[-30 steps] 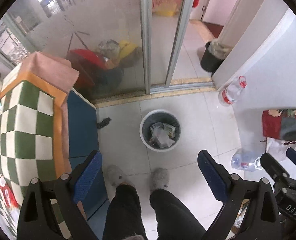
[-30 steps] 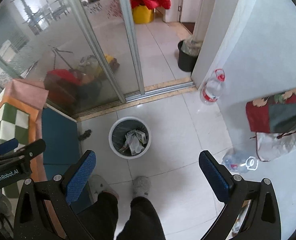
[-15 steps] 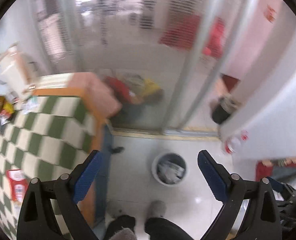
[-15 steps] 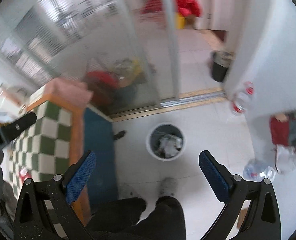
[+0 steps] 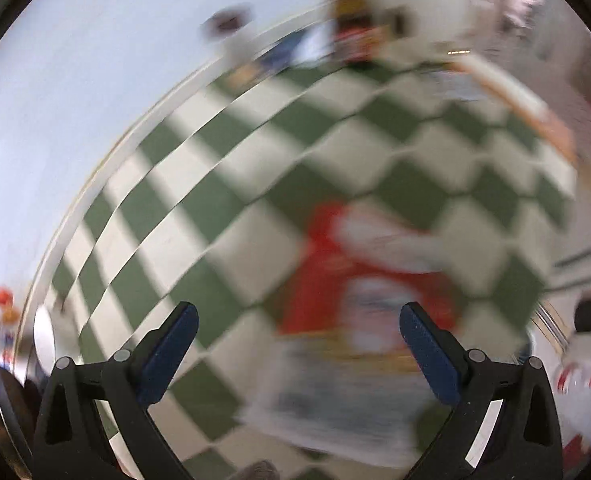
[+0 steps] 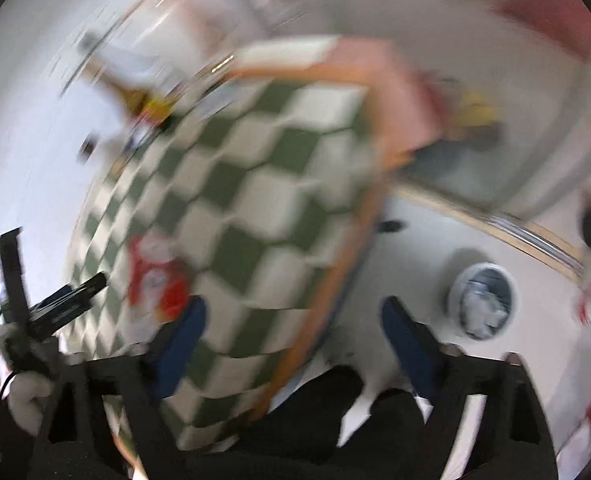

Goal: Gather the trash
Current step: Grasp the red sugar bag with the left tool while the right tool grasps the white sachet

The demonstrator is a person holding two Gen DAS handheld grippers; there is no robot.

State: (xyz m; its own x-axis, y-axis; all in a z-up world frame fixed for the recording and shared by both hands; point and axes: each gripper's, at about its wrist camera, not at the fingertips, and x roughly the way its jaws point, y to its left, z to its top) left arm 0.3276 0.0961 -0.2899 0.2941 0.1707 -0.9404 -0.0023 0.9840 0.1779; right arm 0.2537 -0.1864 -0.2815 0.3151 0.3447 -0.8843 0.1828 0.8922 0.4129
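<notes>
two sets of tongs hang over the green-and-white checked tabletop (image 5: 255,168), both tilted steeply down at it, which suits a search for the next scrap to bin. the left tongs (image 5: 297,344) stand wide apart with nothing between them; a blurred red-and-white wrapper (image 5: 359,276) lies flat on the cloth just ahead of them, probably the next piece of trash. the right tongs (image 6: 293,336) have just been closing partway, yet they are still apart and grip nothing; they hang over the tabletop's orange-trimmed edge. to their right the grey trash bin (image 6: 481,300) stands on the white floor (image 6: 423,240) beside the tabletop, already holding crumpled paper, near enough for a short carry. everything is smeared, so finer detail cannot be told
</notes>
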